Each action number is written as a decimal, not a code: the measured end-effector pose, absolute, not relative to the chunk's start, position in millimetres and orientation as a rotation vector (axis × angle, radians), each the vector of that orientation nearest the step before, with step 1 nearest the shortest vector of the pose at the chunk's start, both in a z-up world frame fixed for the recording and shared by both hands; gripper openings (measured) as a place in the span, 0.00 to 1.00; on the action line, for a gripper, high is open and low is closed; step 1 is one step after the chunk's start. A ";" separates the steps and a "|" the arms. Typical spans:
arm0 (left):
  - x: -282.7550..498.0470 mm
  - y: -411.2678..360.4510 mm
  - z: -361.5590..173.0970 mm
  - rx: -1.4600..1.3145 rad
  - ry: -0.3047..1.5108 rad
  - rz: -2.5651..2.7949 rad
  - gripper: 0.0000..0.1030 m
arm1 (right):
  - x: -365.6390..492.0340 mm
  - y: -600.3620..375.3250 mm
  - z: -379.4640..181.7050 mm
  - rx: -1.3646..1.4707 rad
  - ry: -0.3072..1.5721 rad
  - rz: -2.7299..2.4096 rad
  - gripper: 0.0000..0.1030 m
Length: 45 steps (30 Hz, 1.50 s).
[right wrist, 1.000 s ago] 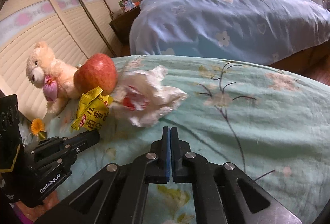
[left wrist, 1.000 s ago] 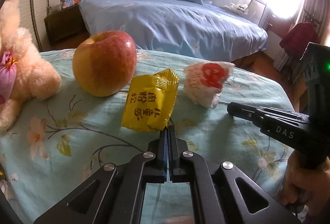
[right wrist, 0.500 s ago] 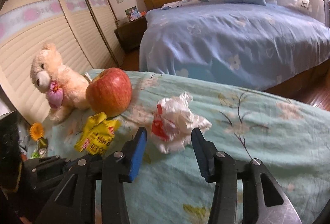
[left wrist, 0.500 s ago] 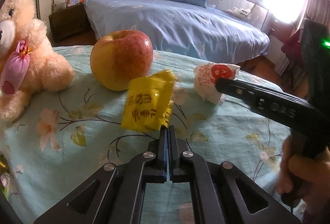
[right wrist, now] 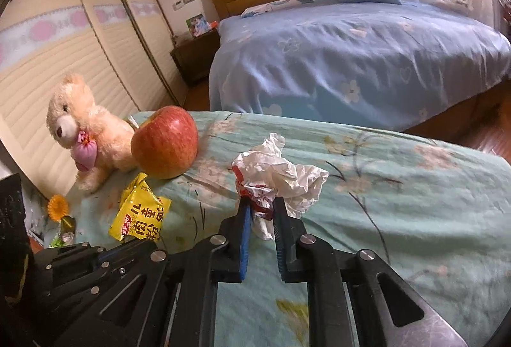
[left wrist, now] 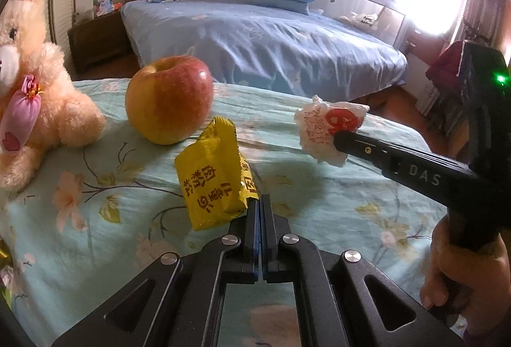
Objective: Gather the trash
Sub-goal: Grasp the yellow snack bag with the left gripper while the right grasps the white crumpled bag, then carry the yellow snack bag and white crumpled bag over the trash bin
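Observation:
My left gripper [left wrist: 259, 200] is shut on a corner of the yellow snack packet [left wrist: 212, 176] and holds it tilted up off the floral cloth. The packet also shows in the right wrist view [right wrist: 140, 214]. My right gripper [right wrist: 260, 203] is closed around the near edge of the crumpled white and red wrapper [right wrist: 281, 174], with the wrapper between its fingers. In the left wrist view the right gripper [left wrist: 338, 136] reaches in from the right and touches the wrapper [left wrist: 325, 126].
A red apple [left wrist: 169, 99] stands just behind the packet and a plush bear [left wrist: 35, 110] sits at the left on the floral table cloth [left wrist: 319, 193]. A small orange flower [right wrist: 58, 206] lies by the table's left edge. A blue bed [right wrist: 351, 59] is beyond.
My right gripper opened, moved forward to the crumpled wrapper and closed on it. My left gripper stayed shut on the yellow packet and lifted it a little.

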<state>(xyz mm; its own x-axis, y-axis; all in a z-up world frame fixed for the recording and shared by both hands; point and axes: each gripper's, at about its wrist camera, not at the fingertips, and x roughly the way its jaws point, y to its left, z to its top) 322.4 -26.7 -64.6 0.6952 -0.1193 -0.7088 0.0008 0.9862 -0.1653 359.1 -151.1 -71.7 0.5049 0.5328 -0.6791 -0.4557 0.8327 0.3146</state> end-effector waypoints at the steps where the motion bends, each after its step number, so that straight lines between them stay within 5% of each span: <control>1: 320.2 -29.3 -63.5 -0.155 0.798 -0.073 0.00 | 355.9 -157.9 -70.6 0.114 0.852 0.590 0.13; 45: 251.1 -194.5 -42.2 0.019 0.785 -0.406 0.00 | 212.4 -358.6 -57.4 0.353 0.770 0.287 0.13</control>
